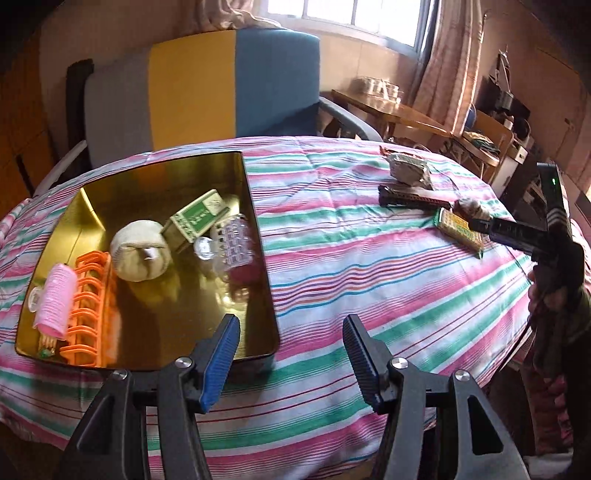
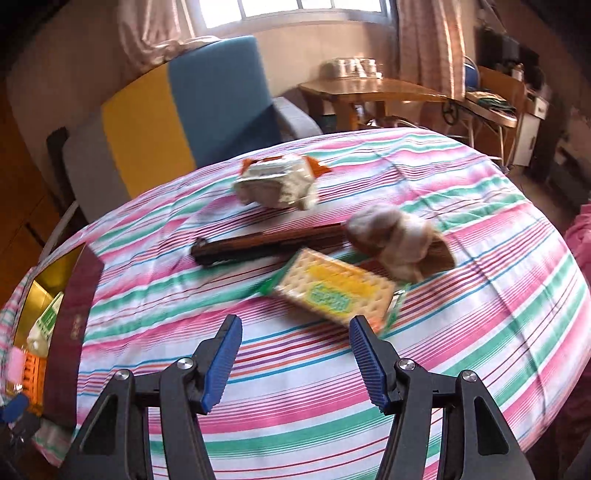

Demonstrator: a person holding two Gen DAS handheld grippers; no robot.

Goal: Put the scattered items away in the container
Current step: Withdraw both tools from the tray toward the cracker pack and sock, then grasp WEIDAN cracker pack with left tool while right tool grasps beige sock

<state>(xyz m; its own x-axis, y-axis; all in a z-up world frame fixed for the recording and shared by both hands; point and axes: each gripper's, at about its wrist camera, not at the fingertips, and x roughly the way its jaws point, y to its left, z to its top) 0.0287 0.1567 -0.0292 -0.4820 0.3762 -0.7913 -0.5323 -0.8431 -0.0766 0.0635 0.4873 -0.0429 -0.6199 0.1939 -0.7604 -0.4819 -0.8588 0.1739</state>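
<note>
Right gripper (image 2: 295, 363) half-open, empty, near cracker packet (image 2: 334, 293): light, crinkly, brittle inside; best pinched gently across short edges.

In the left wrist view the container (image 1: 258, 206) sits left on the table (image 1: 369, 277), the cracker packet (image 1: 460, 230), dark bar (image 1: 410, 199) and wrapped bundle (image 1: 408, 170) at upper right.

round counter under pink-green-white striped cloth (image 1: 369, 258) | grey-yellow-blue upholstered armchair (image 1: 207, 88) behind it | bright barred window (image 2: 295, 11), pinkish patterned curtains (image 2: 432, 48) | wooden side table (image 2: 369, 88) | cluttered shelves far right, details unclear
</note>
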